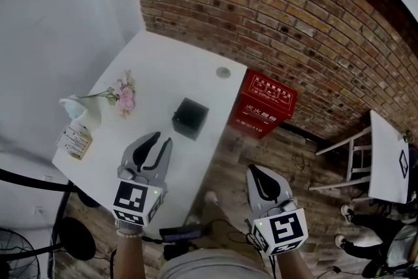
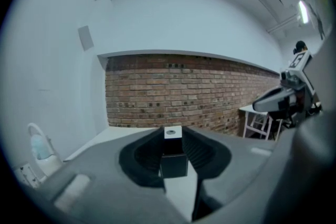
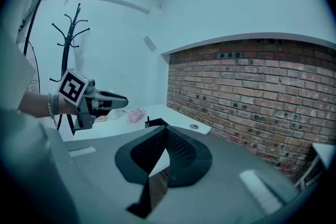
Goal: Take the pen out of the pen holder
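The pen holder [image 1: 190, 118] stands ahead of the left gripper [image 1: 163, 138], fingers parted, empty; right gripper [image 1: 253, 170] fingers closed, empty.

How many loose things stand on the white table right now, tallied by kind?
pen holder: 1
flower sprig: 1
pump bottle: 1
Total: 3
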A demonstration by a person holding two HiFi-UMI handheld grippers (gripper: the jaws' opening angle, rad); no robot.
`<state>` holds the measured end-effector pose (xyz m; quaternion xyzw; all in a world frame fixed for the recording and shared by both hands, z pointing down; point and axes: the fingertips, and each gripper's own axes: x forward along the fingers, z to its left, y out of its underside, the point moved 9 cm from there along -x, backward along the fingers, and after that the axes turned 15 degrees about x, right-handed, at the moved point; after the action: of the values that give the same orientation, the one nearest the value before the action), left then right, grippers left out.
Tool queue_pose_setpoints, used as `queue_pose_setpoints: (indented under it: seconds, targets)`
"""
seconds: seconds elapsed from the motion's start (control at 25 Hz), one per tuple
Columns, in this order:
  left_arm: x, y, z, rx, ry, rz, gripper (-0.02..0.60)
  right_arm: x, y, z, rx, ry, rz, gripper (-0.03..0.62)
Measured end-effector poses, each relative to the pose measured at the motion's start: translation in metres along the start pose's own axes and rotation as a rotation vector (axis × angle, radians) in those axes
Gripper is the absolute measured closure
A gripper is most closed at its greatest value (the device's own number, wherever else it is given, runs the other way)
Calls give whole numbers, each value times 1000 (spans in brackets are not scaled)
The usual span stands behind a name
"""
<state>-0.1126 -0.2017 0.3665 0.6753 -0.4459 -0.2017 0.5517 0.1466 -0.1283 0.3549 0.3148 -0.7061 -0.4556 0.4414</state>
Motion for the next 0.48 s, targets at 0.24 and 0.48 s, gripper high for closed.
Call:
queue_pose_setpoints:
  seconds: [0.24,0.48]
  targets:
    - [22,17,6,-6,2,44,489,20,-2,-12,-2,-15,25,592]
    - [46,34,9,17,-5,79,486,37,0,-26,3,-28,58,592]
